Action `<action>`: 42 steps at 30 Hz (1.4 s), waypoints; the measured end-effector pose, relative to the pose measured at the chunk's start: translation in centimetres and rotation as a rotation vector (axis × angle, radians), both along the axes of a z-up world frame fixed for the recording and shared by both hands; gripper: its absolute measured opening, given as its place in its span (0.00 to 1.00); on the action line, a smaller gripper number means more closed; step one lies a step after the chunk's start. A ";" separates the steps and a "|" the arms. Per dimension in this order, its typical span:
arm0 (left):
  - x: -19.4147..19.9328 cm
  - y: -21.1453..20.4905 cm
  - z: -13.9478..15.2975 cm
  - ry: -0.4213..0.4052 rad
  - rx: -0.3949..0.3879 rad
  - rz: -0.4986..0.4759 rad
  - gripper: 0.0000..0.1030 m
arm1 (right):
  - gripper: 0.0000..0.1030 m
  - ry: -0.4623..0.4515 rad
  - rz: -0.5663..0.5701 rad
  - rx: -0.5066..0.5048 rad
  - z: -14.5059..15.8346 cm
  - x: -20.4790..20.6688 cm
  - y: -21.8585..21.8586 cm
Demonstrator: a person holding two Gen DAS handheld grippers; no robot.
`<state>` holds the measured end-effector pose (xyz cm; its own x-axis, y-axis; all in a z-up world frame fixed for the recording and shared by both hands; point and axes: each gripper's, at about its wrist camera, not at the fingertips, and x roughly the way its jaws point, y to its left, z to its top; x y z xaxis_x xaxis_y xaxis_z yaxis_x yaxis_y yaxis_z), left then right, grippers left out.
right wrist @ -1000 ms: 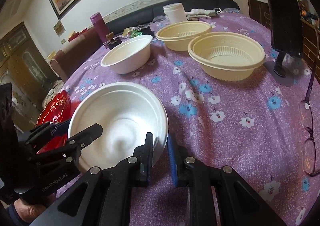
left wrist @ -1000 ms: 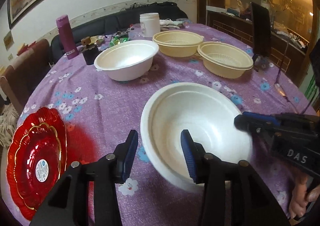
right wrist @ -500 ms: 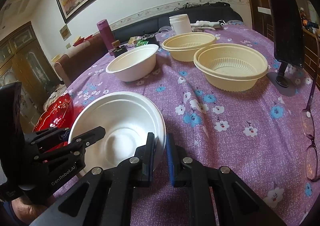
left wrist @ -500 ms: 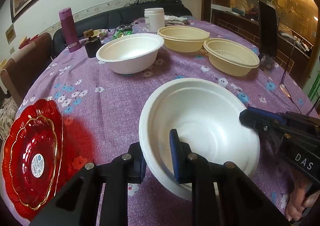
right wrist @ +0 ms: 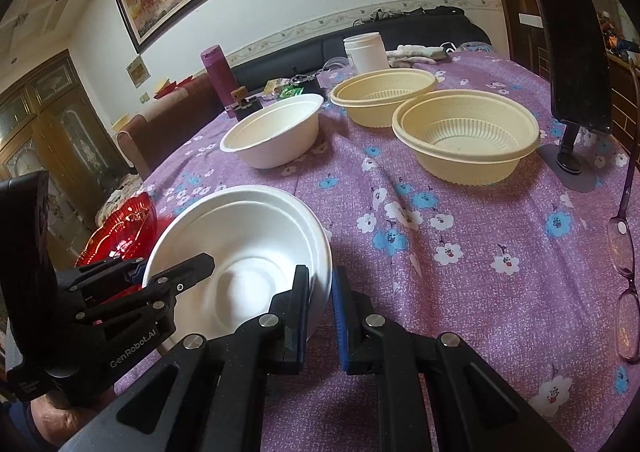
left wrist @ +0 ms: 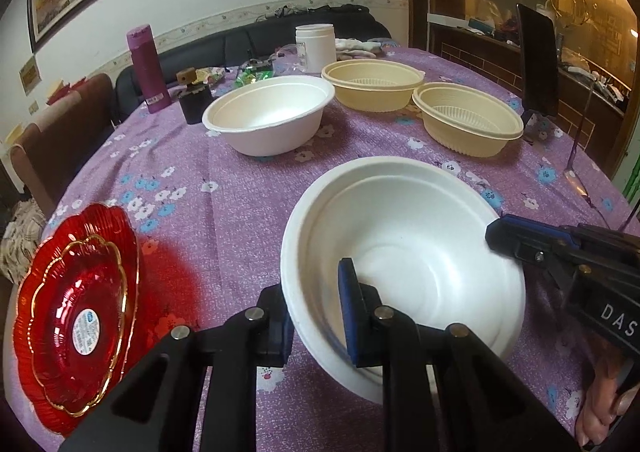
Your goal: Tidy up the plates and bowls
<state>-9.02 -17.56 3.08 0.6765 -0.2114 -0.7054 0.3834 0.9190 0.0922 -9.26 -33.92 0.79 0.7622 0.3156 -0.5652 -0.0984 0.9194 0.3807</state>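
Note:
Both grippers clamp a white foam bowl [left wrist: 404, 252] [right wrist: 240, 248] near the table's front. My left gripper [left wrist: 316, 316] is shut on its near rim, one finger outside the wall and one inside. My right gripper [right wrist: 320, 304] is shut on the opposite rim; the left wrist view shows its tip [left wrist: 504, 240] there. A second white bowl [left wrist: 272, 112] [right wrist: 276, 132] sits further back. Two cream ribbed bowls [left wrist: 372, 84] [left wrist: 468, 120] stand behind it to the right. Stacked red plates [left wrist: 76, 304] [right wrist: 128, 220] lie at the left edge.
A purple floral cloth [right wrist: 460, 272] covers the round table. At the back stand a magenta flask [left wrist: 146, 68], a white jar [left wrist: 314, 46] and small clutter. A phone on a stand [right wrist: 572, 52] and glasses [right wrist: 624, 252] are along the right edge.
My left gripper's jaws, open around the near rim a second ago, have closed onto it. The right gripper has stayed clamped on the other rim.

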 end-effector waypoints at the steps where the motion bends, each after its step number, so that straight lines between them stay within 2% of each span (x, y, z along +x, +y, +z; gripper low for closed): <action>1: 0.0 0.0 0.0 -0.003 0.004 0.003 0.18 | 0.12 -0.004 -0.001 0.002 0.0 -0.1 0.0; 12: -0.2 -0.1 0.2 -0.025 0.019 0.024 0.18 | 0.12 -0.022 0.013 0.012 0.1 -0.6 0.1; 19: 0.1 -0.1 0.0 -0.006 0.011 0.015 0.18 | 0.12 -0.003 0.011 0.021 0.0 0.0 -0.1; 32: -0.8 -0.1 0.6 -0.029 0.000 0.001 0.18 | 0.12 0.019 -0.019 0.009 0.3 -0.2 0.2; 42: -3.0 0.6 2.8 -0.089 -0.012 0.010 0.18 | 0.12 -0.006 -0.025 -0.001 2.0 -2.3 0.9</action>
